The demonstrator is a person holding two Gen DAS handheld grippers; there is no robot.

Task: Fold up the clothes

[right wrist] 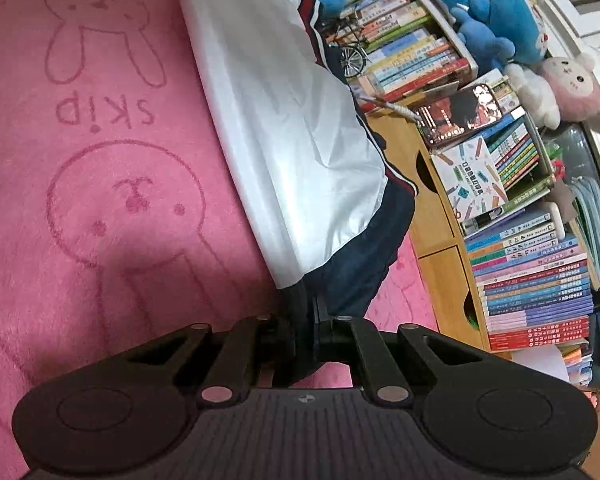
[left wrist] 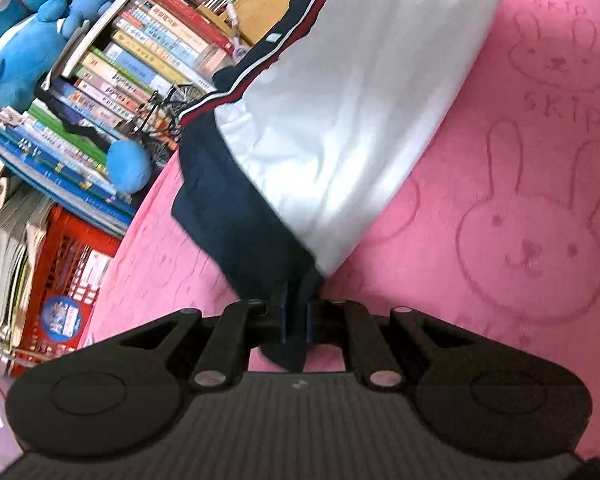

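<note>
Jacket, white with navy trim, lies stretched across the pink bunny blanket, and I've got a navy corner pinched tight in each hand: left gripper on one, right gripper on the other. Holding both corners keeps the edge taut for folding, I reckon. Stacked books sit along the far side.

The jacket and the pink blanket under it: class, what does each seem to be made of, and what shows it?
Jacket: thin, smooth woven cloth, probably a synthetic, with a slight sheen and sharp creases. Blanket: soft, matt fleece or towelling by its look; the pile is fuzzy and the rabbit outlines are pressed into it.
</note>
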